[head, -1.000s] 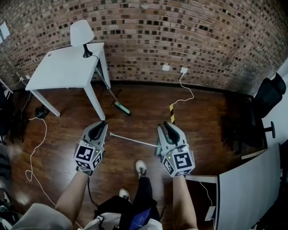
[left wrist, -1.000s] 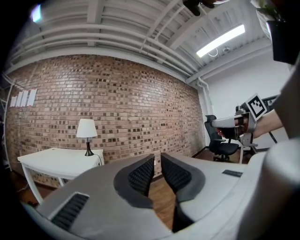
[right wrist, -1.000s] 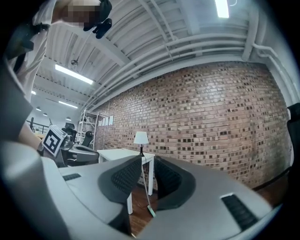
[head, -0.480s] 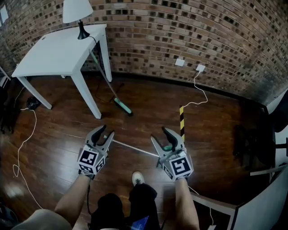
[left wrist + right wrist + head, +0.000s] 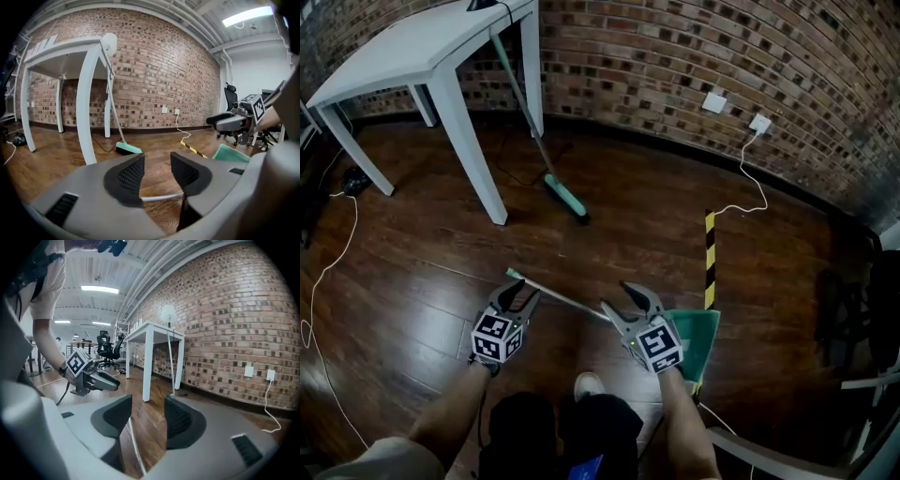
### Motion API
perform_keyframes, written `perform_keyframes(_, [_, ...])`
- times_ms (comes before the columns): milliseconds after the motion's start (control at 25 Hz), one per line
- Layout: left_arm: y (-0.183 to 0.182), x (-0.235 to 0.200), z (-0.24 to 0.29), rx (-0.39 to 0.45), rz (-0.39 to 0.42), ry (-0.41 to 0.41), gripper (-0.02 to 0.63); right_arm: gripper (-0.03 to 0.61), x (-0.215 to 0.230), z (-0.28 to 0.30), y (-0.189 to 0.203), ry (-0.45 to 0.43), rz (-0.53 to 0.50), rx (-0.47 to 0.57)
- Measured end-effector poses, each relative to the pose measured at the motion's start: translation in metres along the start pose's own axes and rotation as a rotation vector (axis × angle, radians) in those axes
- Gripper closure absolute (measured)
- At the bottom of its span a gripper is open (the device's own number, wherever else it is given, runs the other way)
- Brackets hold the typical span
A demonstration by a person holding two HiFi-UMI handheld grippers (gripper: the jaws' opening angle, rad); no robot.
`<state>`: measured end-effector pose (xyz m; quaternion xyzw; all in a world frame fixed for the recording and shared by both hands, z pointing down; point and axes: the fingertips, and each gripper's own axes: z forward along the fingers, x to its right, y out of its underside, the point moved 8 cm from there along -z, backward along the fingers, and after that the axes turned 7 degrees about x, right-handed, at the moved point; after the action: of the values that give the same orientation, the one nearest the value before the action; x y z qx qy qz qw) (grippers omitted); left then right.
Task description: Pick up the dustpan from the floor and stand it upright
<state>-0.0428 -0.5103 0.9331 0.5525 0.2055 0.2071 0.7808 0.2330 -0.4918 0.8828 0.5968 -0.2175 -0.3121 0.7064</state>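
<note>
The dustpan lies flat on the wood floor: a green pan (image 5: 696,339) at the right, and a long silver handle (image 5: 558,298) running up-left from it. My left gripper (image 5: 517,292) hovers over the handle's far end. My right gripper (image 5: 623,298) hovers over the handle close to the pan. Both have just been opening and stand open. In the left gripper view the handle (image 5: 161,197) crosses low behind the gap of that gripper (image 5: 157,161). In the right gripper view the handle (image 5: 134,442) runs along under the gap of that gripper (image 5: 147,404). No pad presses on it.
A white table (image 5: 412,47) stands at the back left, with a green-headed broom (image 5: 565,197) leaning on it. A yellow-black strip (image 5: 710,255) lies on the floor beyond the pan. Cables trail at the left (image 5: 328,262) and from the wall socket (image 5: 757,124). My shoe (image 5: 589,382) is just behind the grippers.
Both grippers have dropped toward the floor and onto the dustpan handle, and their jaws have spread from nearly shut to open. The green pan has come into view beside the right gripper.
</note>
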Motion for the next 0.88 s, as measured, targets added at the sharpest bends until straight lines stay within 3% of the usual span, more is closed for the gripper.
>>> perform_keyframes(200, [0.073,-0.019,0.034,-0.062,-0.066,-0.038,0.416,0.351,-0.004,0.033,0.085,-0.046,0.005,-0.065])
perform_keyframes(360, [0.122,-0.027,0.058,-0.138,-0.196,-0.070,0.405,0.332,-0.002,0.057,0.134,-0.107,-0.001,-0.141])
perform_keyframes(480, [0.148,-0.031,0.072,-0.195,-0.315,-0.078,0.383,0.318,-0.009,0.072,0.161,-0.170,-0.005,-0.209])
perform_keyframes(600, [0.167,-0.032,0.083,-0.243,-0.386,-0.084,0.359,0.318,-0.020,0.081,0.185,-0.232,-0.008,-0.271])
perform_keyframes(880, [0.207,-0.033,0.106,-0.314,-0.600,-0.130,0.330,0.299,-0.024,0.095,0.231,-0.270,0.021,-0.404])
